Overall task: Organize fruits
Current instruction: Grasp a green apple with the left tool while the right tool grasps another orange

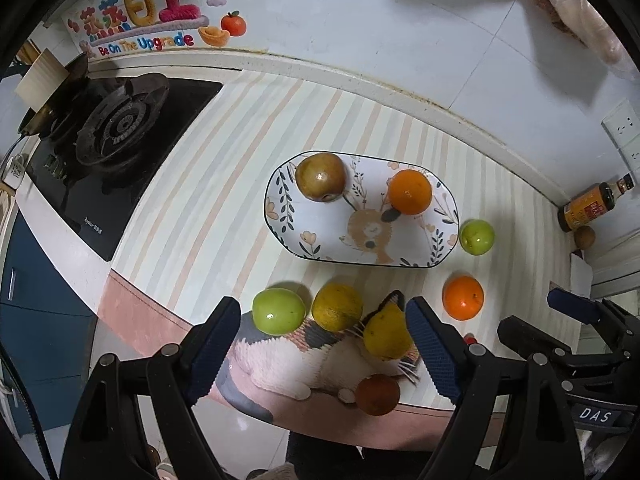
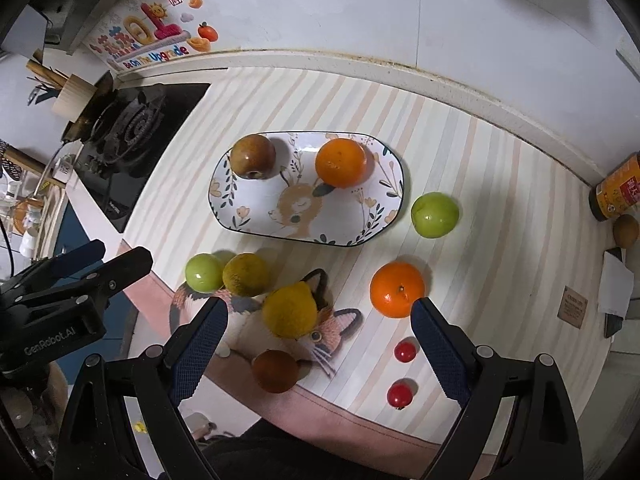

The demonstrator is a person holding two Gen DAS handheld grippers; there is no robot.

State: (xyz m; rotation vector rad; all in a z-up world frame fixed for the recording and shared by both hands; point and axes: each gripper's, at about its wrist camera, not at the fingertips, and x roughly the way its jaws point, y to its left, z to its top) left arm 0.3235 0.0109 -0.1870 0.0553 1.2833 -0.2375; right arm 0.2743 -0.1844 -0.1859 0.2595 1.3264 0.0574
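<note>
An oval patterned plate point(image 1: 440, 240) point(image 2: 256, 226) holds a brown pear point(image 1: 320, 176) point(image 2: 253, 156) and an orange point(image 1: 410, 192) point(image 2: 340, 162). On the striped mat lie two green apples point(image 1: 279, 311) point(image 1: 477, 237), a dull yellow citrus point(image 1: 337, 306) point(image 2: 245, 274), a yellow pear point(image 1: 386, 332) point(image 2: 290, 310), a second orange point(image 1: 463, 297) point(image 2: 397, 289), a small brown fruit point(image 1: 377, 394) point(image 2: 275, 371) and two red cherry tomatoes point(image 2: 405, 351) point(image 2: 399, 394). My left gripper point(image 1: 324, 354) and my right gripper point(image 2: 318, 350) hover high above the near fruits, both open and empty.
A gas hob point(image 1: 116, 136) point(image 2: 132, 128) lies left of the mat. A sauce bottle point(image 1: 588, 206) point(image 2: 618, 192) and a brown fruit point(image 1: 585, 237) stand at the right wall. The mat's near edge hangs over the counter front.
</note>
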